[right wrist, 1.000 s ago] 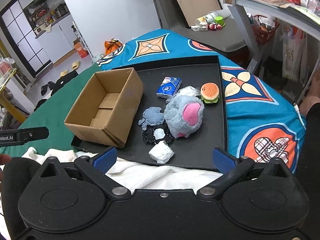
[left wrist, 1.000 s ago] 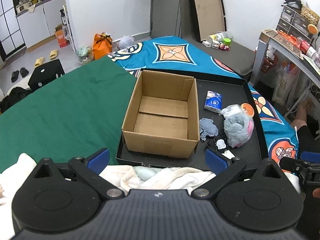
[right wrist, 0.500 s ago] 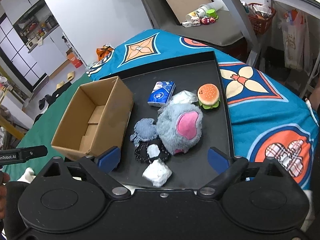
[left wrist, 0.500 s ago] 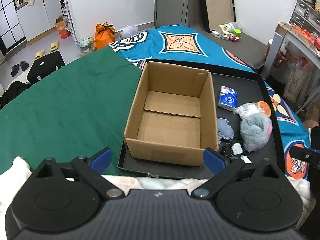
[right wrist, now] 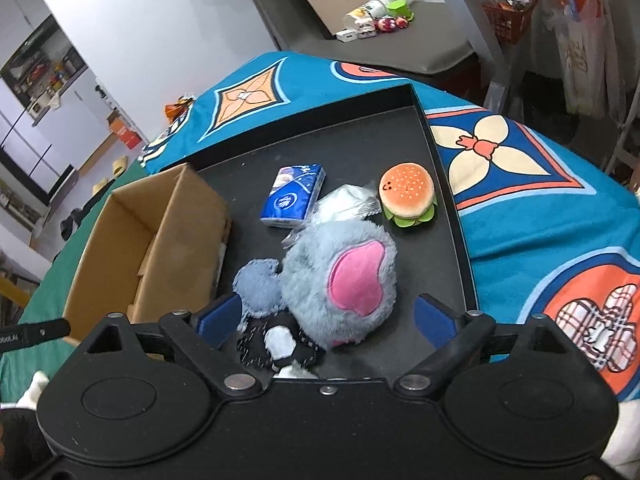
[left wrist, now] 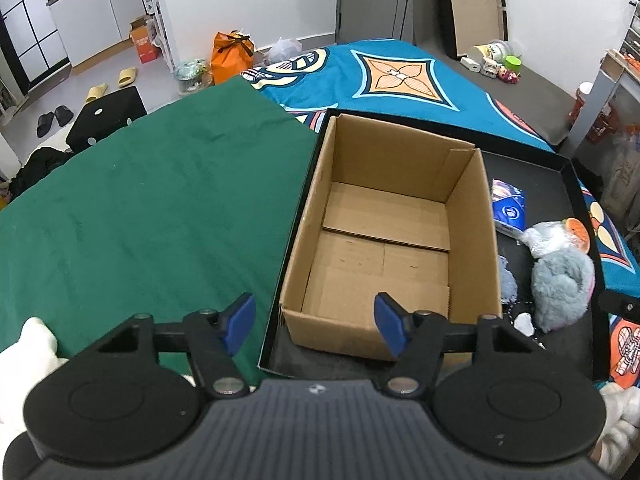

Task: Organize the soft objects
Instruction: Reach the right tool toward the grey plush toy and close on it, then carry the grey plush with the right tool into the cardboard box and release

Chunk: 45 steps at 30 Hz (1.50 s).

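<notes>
1. Jaws of the left gripper (left wrist: pixel 316 322) have just been closing; they stand partly apart with nothing held, over the near wall of the cardboard box (left wrist: pixel 394 240).
2. Jaws of the right gripper (right wrist: pixel 326 318) stand wide, gripping nothing, just above a black dotted cloth (right wrist: pixel 280 344) and the near edge of the grey plush toy (right wrist: pixel 340 276) with its pink patch.
3. The box sits open and empty at the left end of the black tray (right wrist: pixel 444 168), which lies on the bed.
4. A small blue-grey fluffy piece (right wrist: pixel 258 284) lies touching the plush on its left, between plush and box.
5. Farther off lie a blue tissue pack (right wrist: pixel 292 194), a clear plastic wrapper (right wrist: pixel 344 202) and a burger toy (right wrist: pixel 408 194).
6. Beyond the tray spread a green sheet (left wrist: pixel 160 208) and a blue patterned blanket (left wrist: pixel 400 76).
</notes>
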Available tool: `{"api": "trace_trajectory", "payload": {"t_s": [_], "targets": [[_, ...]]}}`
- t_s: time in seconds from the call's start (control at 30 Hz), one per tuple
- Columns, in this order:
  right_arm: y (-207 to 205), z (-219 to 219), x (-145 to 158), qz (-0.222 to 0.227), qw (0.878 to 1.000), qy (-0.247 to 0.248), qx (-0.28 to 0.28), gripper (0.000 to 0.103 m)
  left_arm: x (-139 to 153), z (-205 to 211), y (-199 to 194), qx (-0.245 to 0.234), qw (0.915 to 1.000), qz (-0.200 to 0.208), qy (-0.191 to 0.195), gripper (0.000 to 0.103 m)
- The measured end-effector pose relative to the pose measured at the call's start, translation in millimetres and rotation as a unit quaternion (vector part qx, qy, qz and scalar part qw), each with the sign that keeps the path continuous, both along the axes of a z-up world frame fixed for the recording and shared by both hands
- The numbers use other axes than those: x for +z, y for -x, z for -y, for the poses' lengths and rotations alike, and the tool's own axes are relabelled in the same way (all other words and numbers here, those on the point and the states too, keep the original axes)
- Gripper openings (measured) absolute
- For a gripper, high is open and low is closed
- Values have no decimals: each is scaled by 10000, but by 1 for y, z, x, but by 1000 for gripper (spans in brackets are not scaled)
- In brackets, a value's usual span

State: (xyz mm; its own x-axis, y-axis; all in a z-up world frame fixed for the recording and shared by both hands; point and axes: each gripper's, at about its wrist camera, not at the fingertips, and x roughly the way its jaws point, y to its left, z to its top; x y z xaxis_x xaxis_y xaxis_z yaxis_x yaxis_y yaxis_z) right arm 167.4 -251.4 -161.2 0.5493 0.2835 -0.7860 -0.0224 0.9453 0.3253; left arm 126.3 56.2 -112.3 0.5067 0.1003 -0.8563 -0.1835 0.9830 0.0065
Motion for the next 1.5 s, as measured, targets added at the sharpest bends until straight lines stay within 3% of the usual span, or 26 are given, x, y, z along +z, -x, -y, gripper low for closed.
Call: {"api": "trace_trajectory", "payload": {"t_s": [0.2, 0.27, 0.5, 0.7, 0.77, 0.8, 0.83, 0.9, 0.97, 1.5], "targets": [[-6, 3, -16, 182, 9997, -90, -149, 93, -14, -2, -15, 0, 9999, -106, -107, 60], [-8, 4, -22, 164, 9996, -142, -176, 93, -18, -1, -19, -36, 9998, -135, -166, 54], [-17, 9, -40, -115, 9979, -514, -380, 94, -34, 2, -34, -62, 9988, -345, -349, 49], [-23, 7, -50, -136, 9977, -456, -481, 94, -44, -3, -40, -3, 9982, -482, -343, 38], [-24, 7, -52, -101, 9977, -468, -482, 86, -47, -2, -41, -42, 9976, -567, -393, 31], [-24, 7, -52, -76, 9976, -487, -480, 69, -49, -2, -41, -44, 9972, -593, -446, 30], [-24, 8, -52, -77, 9974, -558, -453, 61, -49, -2, -41, -42, 9971, -596, -480, 26], [-25, 9, -52, -113, 9963, -713, -465, 54, -49, -3, -41, -35, 9969, -590, -521, 20], [-23, 7, -47, -28, 9972, -588, -452, 51, -48, -5, -40, -38, 9970, -573, -523, 13], [-2, -10, 4, 672, 9956, -601, -249, 50, -35, -2, -24, -418, 9985, -287, -185, 9]]}}
